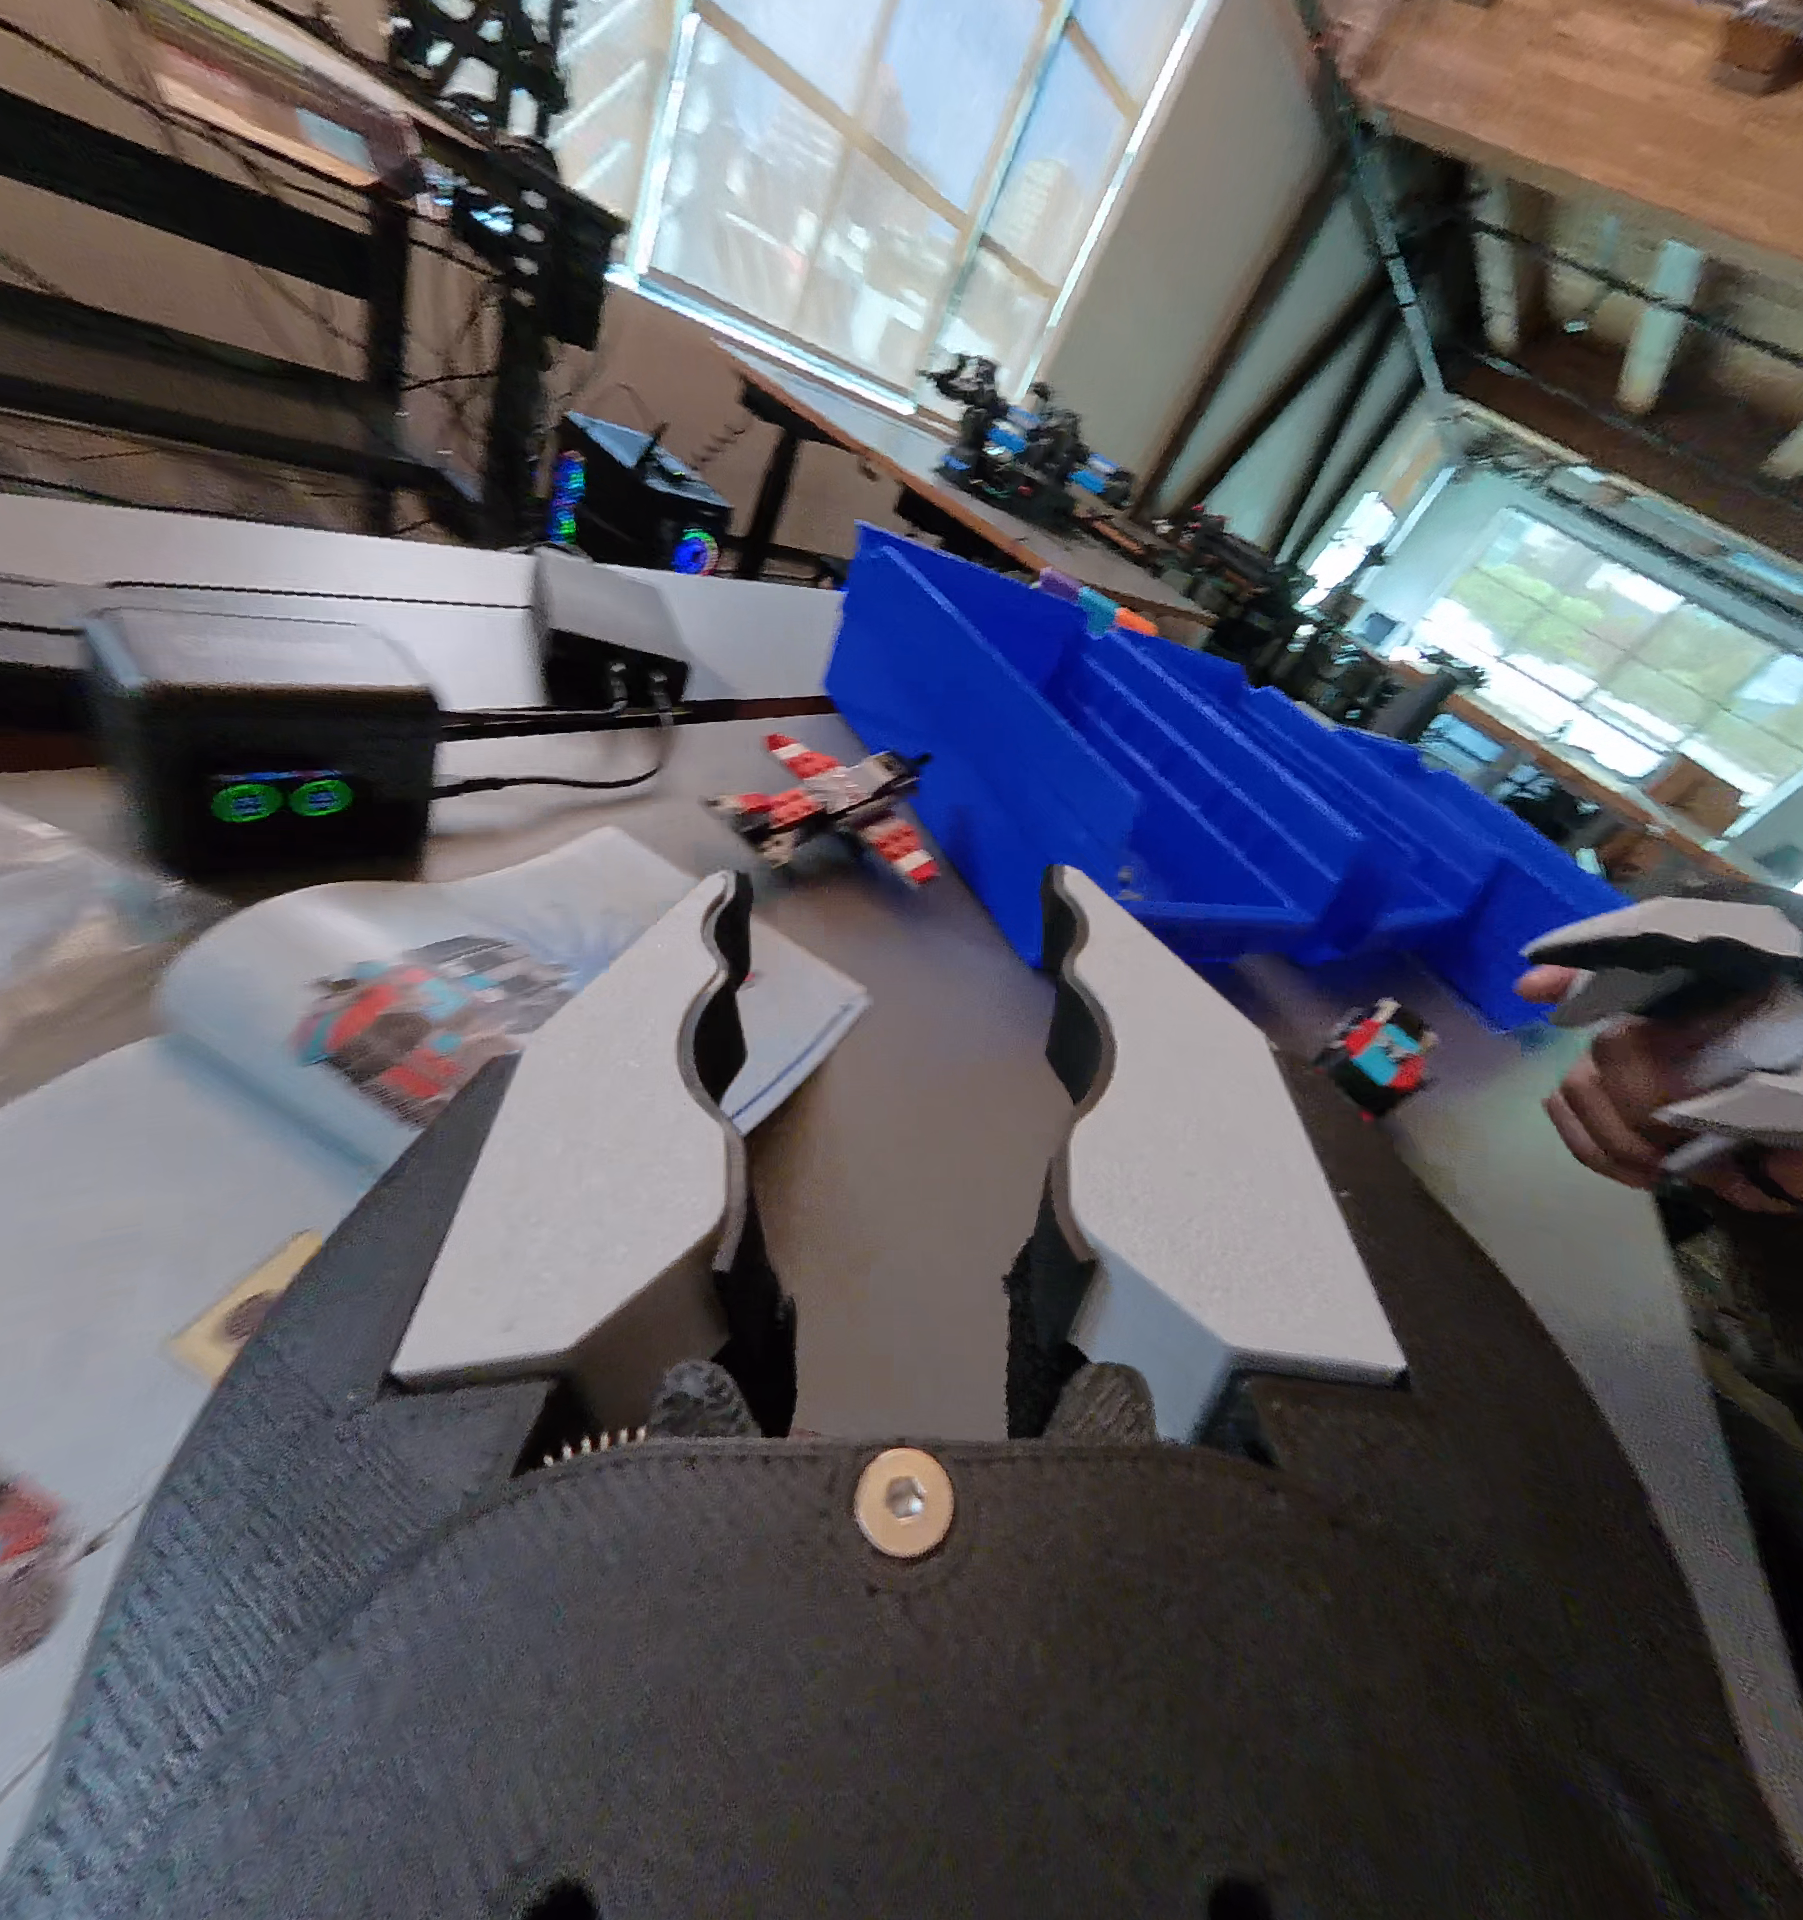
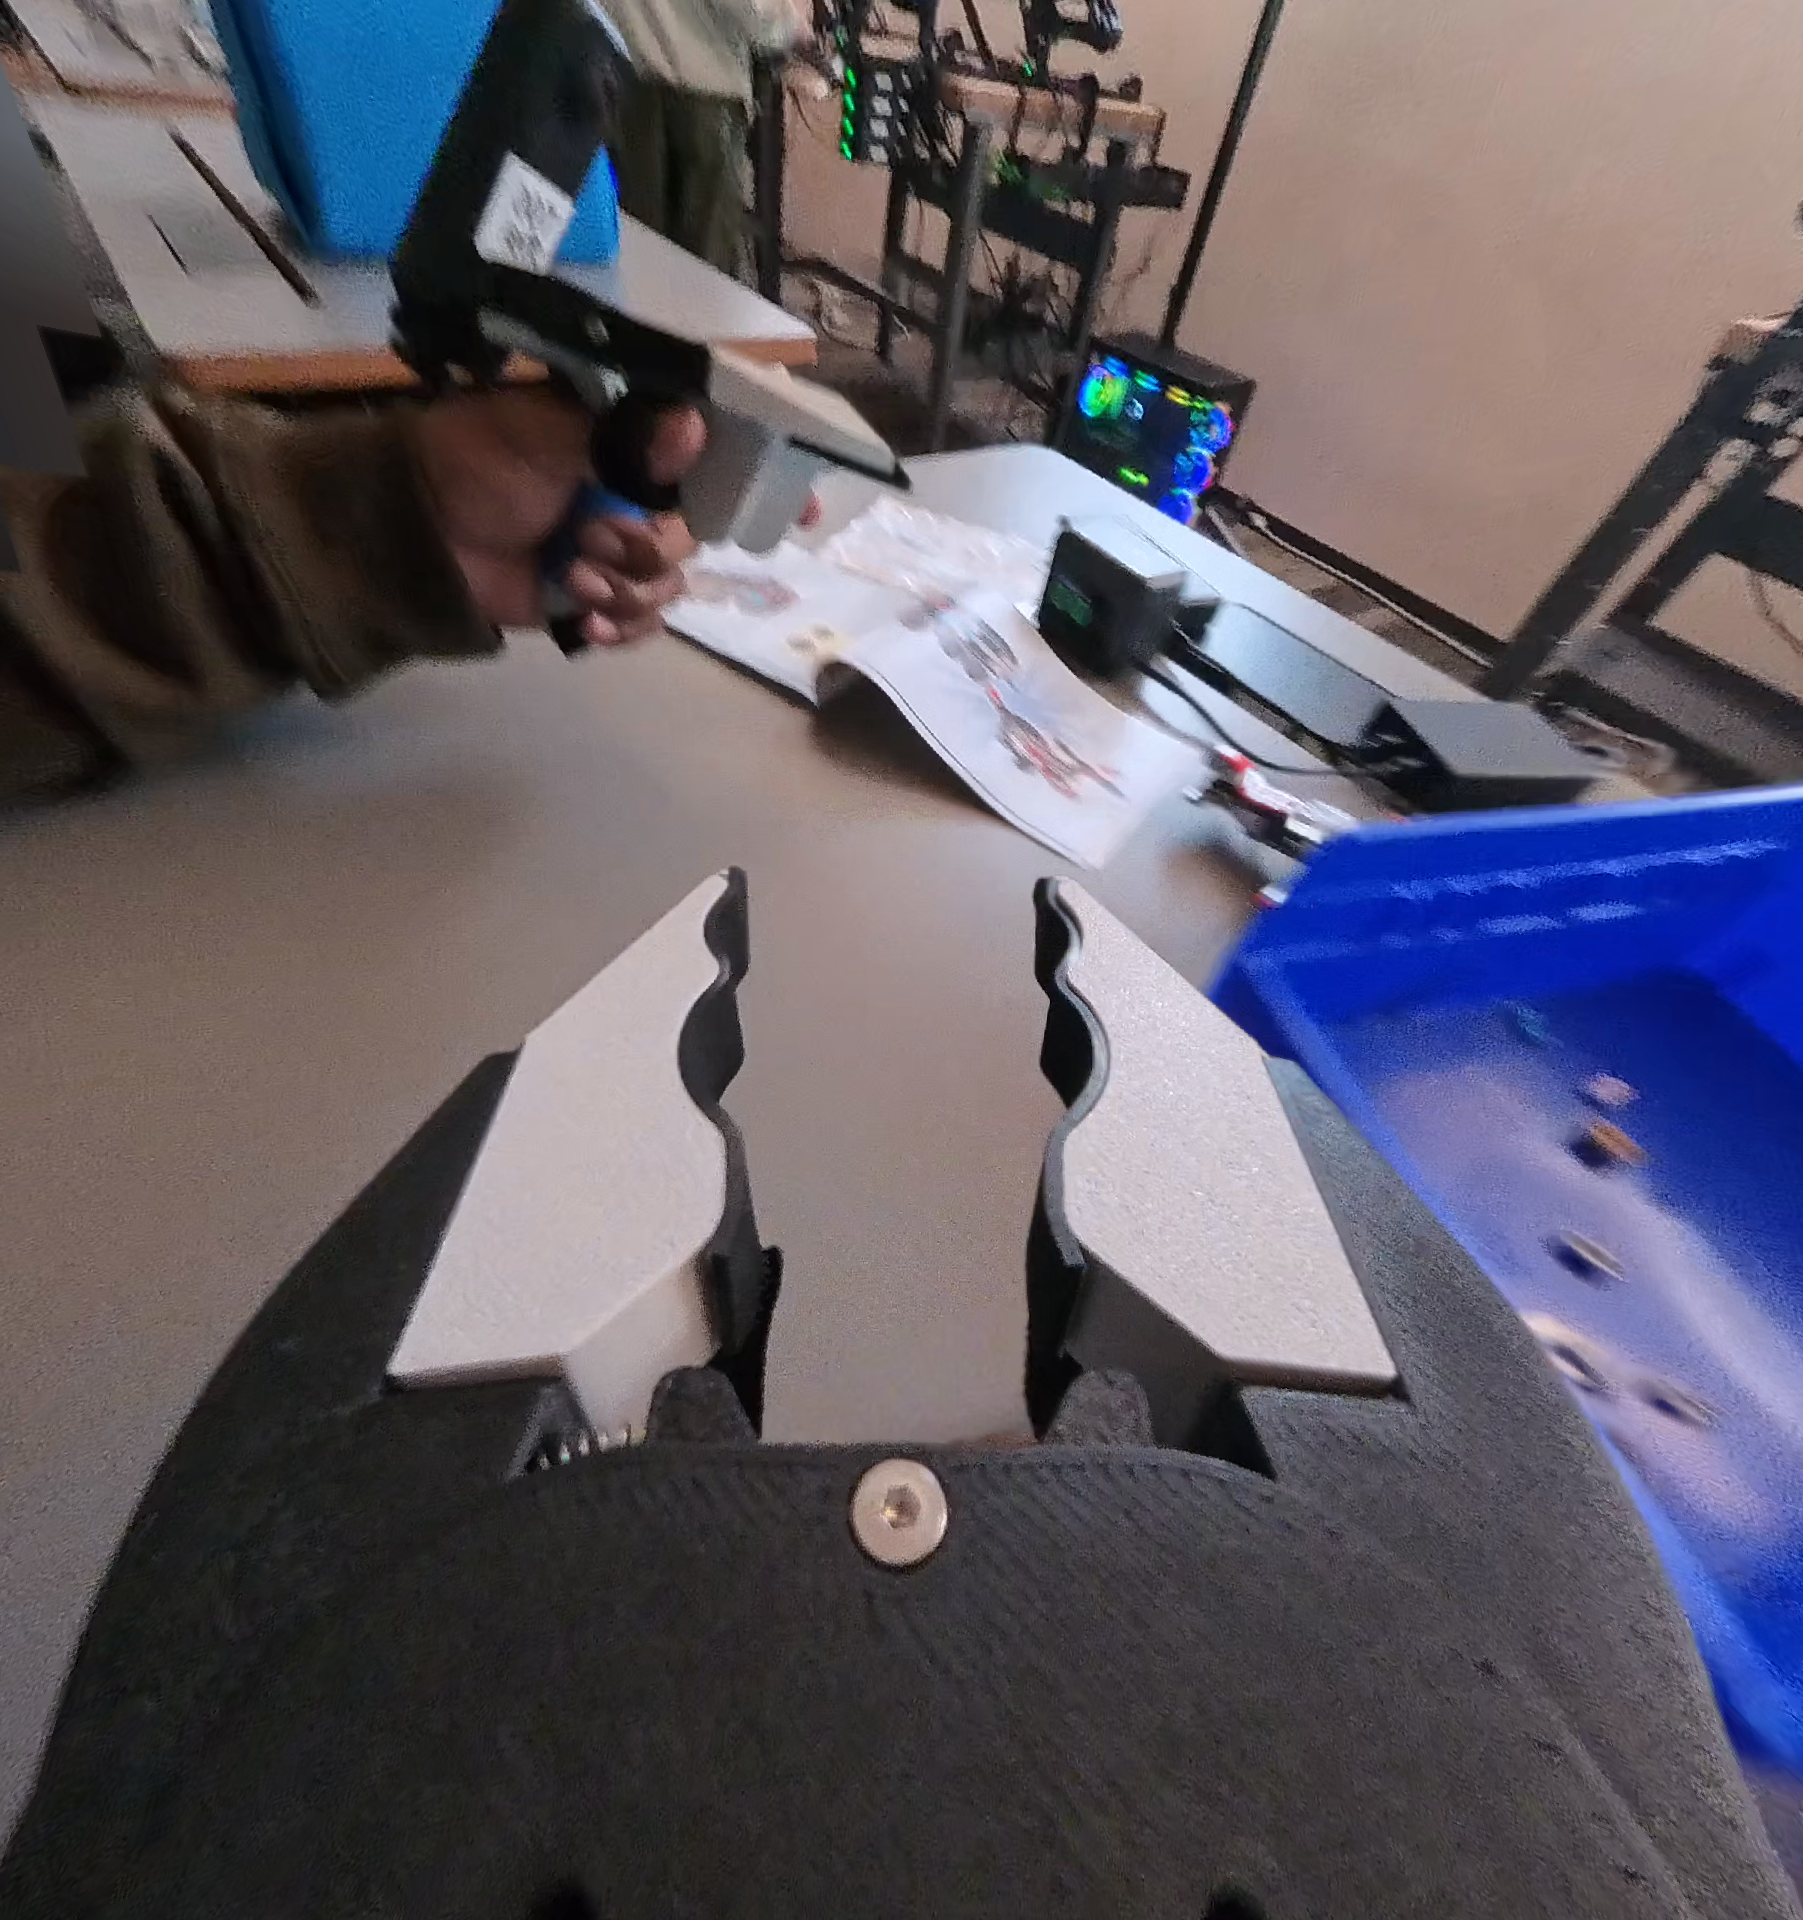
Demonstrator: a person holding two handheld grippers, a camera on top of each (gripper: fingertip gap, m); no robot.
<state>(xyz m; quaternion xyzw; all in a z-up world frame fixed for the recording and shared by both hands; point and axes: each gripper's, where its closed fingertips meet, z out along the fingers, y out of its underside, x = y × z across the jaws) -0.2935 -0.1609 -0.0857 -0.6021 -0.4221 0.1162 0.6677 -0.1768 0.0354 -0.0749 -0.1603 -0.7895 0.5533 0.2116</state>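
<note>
An open glossy instruction booklet (image 1: 388, 997) with printed toy pictures lies at the left of the left wrist view, on a grey tabletop (image 2: 461, 883). Above it sits a black box with two green round lights (image 1: 273, 758). A red-and-white brick-built plane (image 1: 835, 805) rests mid-frame beside blue plastic bins (image 1: 1188, 790); a small red-and-teal brick model (image 1: 1380, 1051) stands lower right.
</note>
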